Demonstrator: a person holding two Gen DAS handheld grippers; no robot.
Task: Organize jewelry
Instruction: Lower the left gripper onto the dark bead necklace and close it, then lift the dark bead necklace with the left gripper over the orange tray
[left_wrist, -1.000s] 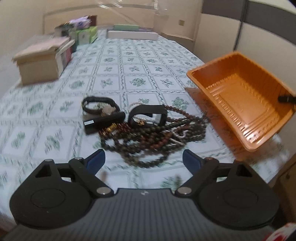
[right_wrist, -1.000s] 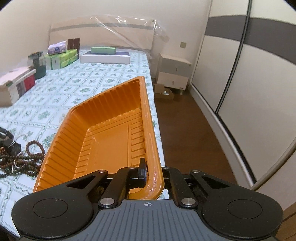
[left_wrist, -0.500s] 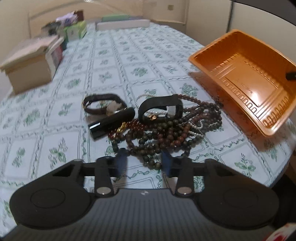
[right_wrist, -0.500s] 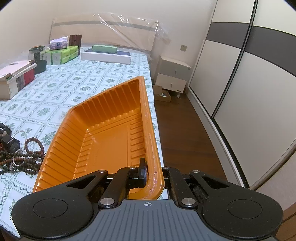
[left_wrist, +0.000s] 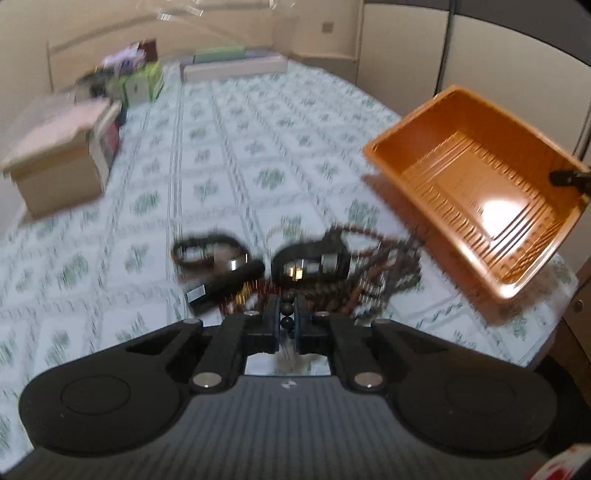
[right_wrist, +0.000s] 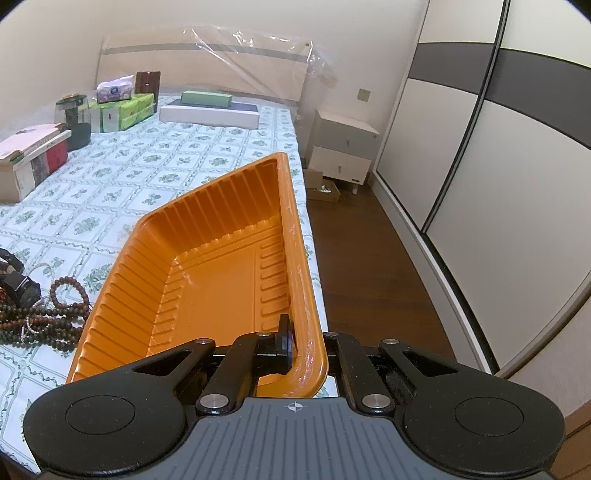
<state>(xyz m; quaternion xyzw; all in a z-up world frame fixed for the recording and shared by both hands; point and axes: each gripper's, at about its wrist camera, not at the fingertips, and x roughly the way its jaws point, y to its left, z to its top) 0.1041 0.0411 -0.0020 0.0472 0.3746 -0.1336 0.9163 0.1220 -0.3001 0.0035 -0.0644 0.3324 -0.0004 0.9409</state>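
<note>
Left gripper (left_wrist: 286, 319) angled down over the bed (left_wrist: 229, 155), fingers just closed on a bead strand (left_wrist: 286, 317) from the pile, right gripper (right_wrist: 295, 343) angled down, pinching the tilted tray's (right_wrist: 207, 266) rim at the bed's right edge

You see a bed sheet (right_wrist: 155, 177) printed with green flowers, a cardboard box (right_wrist: 29, 158) at its left edge, green tissue packs (right_wrist: 125, 110) at the far left, and a flat white box (right_wrist: 208, 112) under a green box (right_wrist: 206, 98) by the headboard. Right of the bed stand a nightstand (right_wrist: 343, 147) and a sliding wardrobe (right_wrist: 498, 147).
</note>
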